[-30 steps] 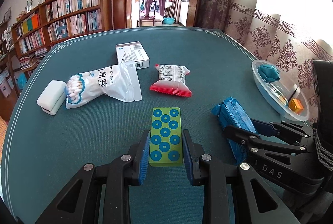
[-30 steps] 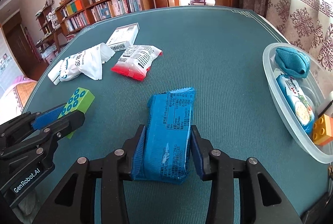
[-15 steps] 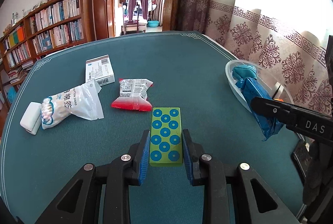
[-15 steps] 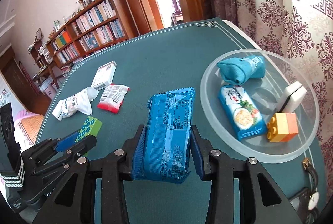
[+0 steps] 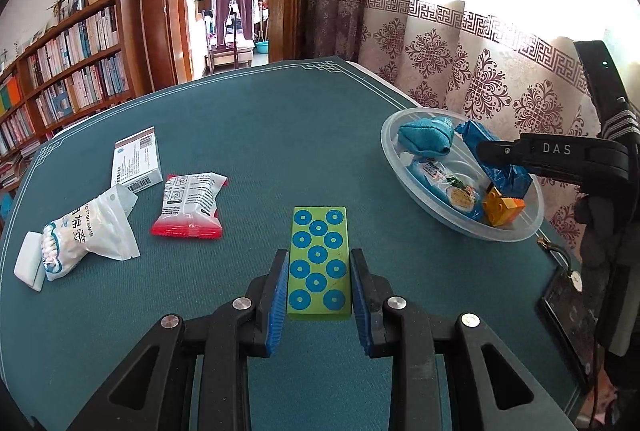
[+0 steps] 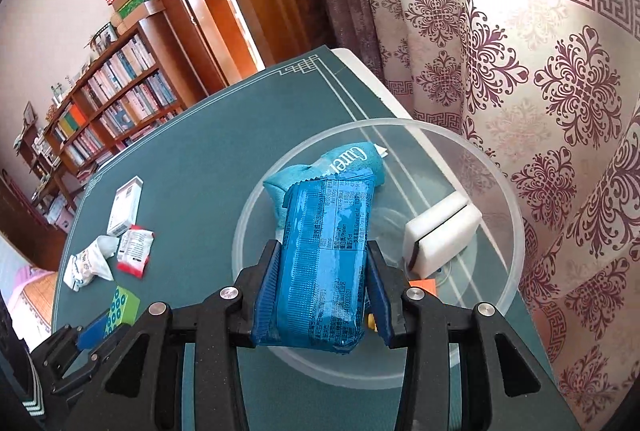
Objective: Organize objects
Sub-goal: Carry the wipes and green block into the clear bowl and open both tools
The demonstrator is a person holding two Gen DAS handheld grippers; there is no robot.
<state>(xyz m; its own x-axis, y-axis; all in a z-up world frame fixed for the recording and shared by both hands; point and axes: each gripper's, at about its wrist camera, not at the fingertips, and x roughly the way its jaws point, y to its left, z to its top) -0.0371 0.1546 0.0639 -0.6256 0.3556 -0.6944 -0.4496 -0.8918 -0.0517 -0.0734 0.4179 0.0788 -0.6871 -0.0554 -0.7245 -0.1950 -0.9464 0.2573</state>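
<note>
My left gripper (image 5: 319,263) is shut on a green block with blue dots (image 5: 319,259), held above the green table. My right gripper (image 6: 324,263) is shut on a blue snack packet (image 6: 326,255) and holds it over the clear plastic bowl (image 6: 508,271). In the left wrist view the same packet (image 5: 496,159) hangs above the bowl (image 5: 516,231) at the right. The bowl holds a teal pouch (image 5: 426,137), a blue food packet (image 5: 444,187), an orange and yellow brick (image 5: 502,207) and a white case (image 6: 440,231).
On the table's left lie a cotton swab bag (image 5: 86,231), a white case (image 5: 29,265), a white box (image 5: 136,161) and a red-edged snack packet (image 5: 190,203). A dark flat device (image 5: 568,307) lies by the table's right edge. Curtains hang behind the bowl.
My right gripper has carried the blue packet from the table to above the bowl. My left gripper has moved right with the green block and lifted it.
</note>
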